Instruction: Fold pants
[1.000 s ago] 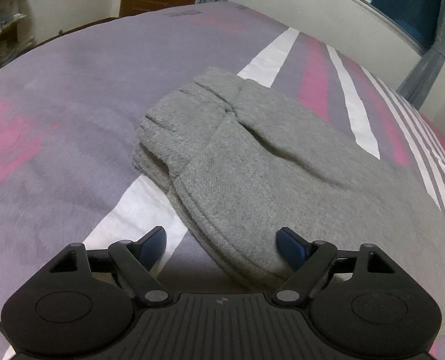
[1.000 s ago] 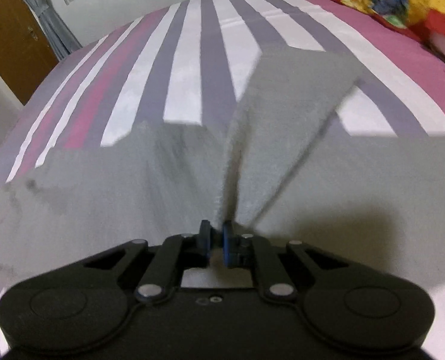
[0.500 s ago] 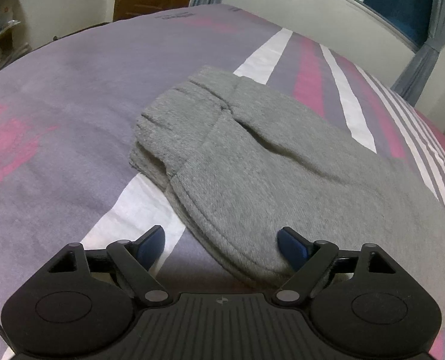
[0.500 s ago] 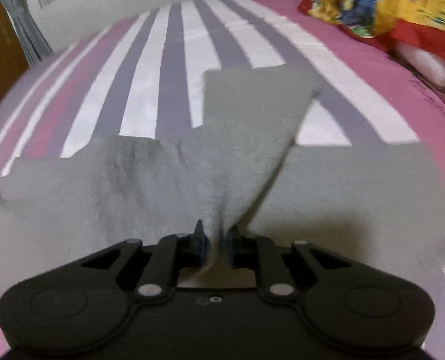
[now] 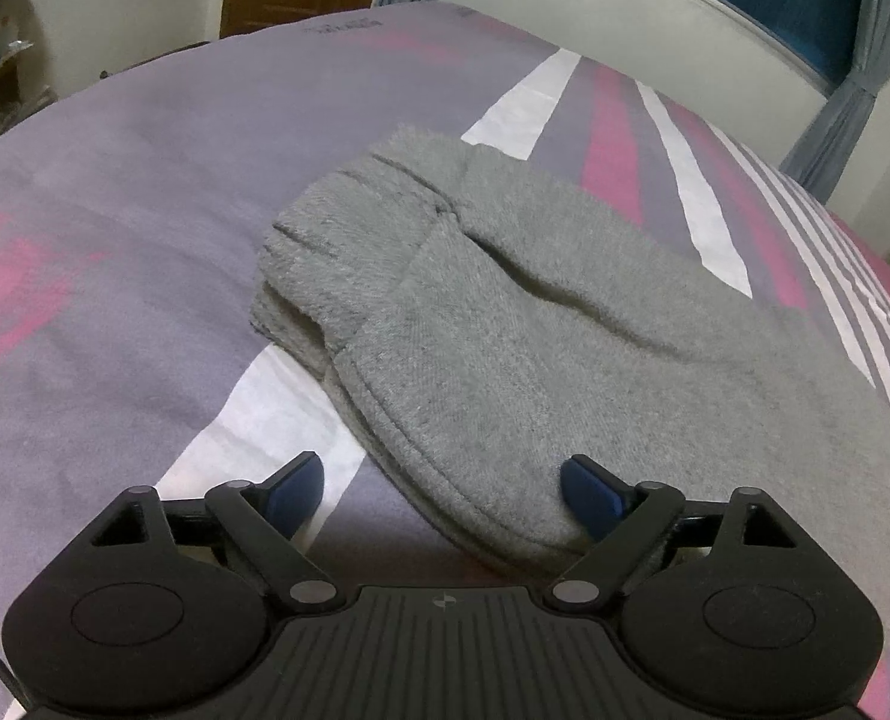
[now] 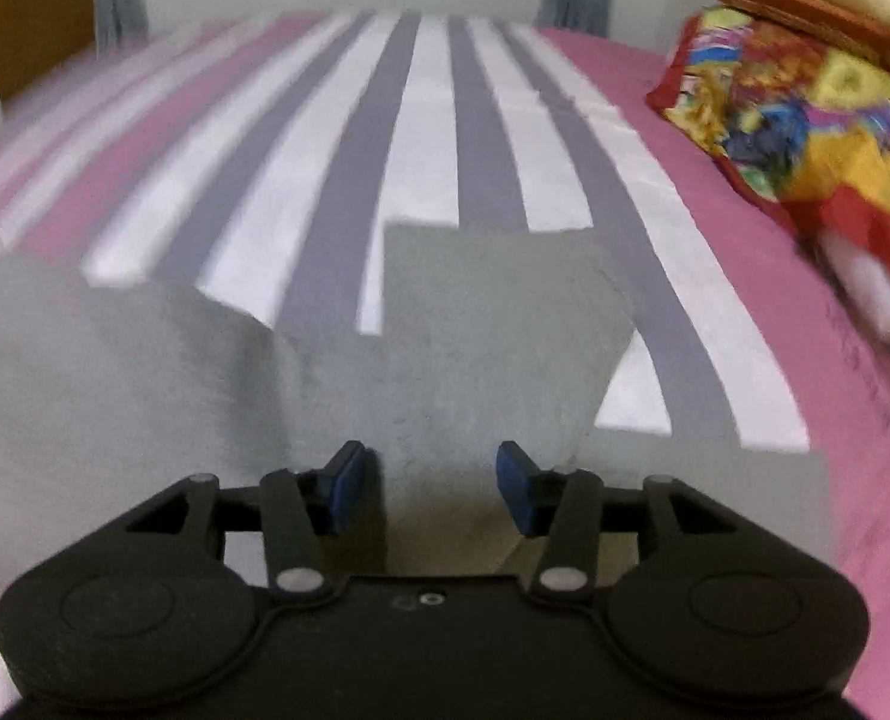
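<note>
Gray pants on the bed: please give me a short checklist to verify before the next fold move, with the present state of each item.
1. Right gripper open, fabric released: ok.
2. Left gripper open: ok.
3. Gray pants lying on the striped bedsheet: ok.
4. Pants hem between left gripper fingers: ok, not gripped.
5. Folded flap flat and aligned: cannot tell, view is blurred.
6. Colorful pillow apart from pants: ok.

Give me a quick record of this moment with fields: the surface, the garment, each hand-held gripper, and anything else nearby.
surface: striped bedsheet in purple, pink and white
garment: grey pants, lying folded over on the bed
left hand-held gripper: open, fingers either side of the pants' near edge
right hand-held gripper: open, grey fabric between the fingers, not clamped
nearby: colourful pillow at the right; view is blurred
</note>
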The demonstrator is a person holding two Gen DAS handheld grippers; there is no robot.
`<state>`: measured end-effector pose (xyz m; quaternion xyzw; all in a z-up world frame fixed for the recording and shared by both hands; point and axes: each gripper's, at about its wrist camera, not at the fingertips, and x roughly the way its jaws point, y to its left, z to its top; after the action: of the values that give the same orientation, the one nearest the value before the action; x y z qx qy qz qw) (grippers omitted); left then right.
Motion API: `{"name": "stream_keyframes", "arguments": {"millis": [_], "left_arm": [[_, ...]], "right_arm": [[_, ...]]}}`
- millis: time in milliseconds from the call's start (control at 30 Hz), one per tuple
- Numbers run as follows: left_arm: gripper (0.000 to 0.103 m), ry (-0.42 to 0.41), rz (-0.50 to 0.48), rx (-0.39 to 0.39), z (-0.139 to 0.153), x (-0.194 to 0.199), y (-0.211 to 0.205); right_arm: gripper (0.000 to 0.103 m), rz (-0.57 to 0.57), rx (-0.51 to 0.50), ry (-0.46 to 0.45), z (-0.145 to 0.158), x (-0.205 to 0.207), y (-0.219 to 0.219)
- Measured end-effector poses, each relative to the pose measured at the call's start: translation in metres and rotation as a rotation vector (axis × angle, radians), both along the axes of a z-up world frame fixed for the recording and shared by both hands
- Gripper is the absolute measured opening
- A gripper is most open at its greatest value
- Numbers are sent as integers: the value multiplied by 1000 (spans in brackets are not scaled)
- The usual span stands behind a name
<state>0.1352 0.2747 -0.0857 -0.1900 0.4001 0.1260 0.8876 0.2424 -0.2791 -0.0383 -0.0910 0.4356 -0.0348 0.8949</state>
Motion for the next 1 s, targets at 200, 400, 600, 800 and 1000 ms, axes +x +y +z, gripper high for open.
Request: {"name": "stream_keyframes", "arguments": {"millis": [200, 400, 600, 800, 1000], "left_arm": [[87, -10, -21, -2, -2, 0, 2], [89, -10, -19, 6, -4, 2, -2], [90, -12, -17, 0, -6, 2, -1], [91, 1, -19, -3, -5, 5, 1], [91, -2, -32, 0, -5, 7, 3]], "right_arm": [[4, -94, 145, -183, 28, -83, -44], [20, -189, 213, -40, -12, -110, -79], [52, 74, -27, -188, 14, -107, -32], [50, 302, -291, -142, -7, -59, 17], [5, 51, -42, -240, 28, -54, -38]]}}
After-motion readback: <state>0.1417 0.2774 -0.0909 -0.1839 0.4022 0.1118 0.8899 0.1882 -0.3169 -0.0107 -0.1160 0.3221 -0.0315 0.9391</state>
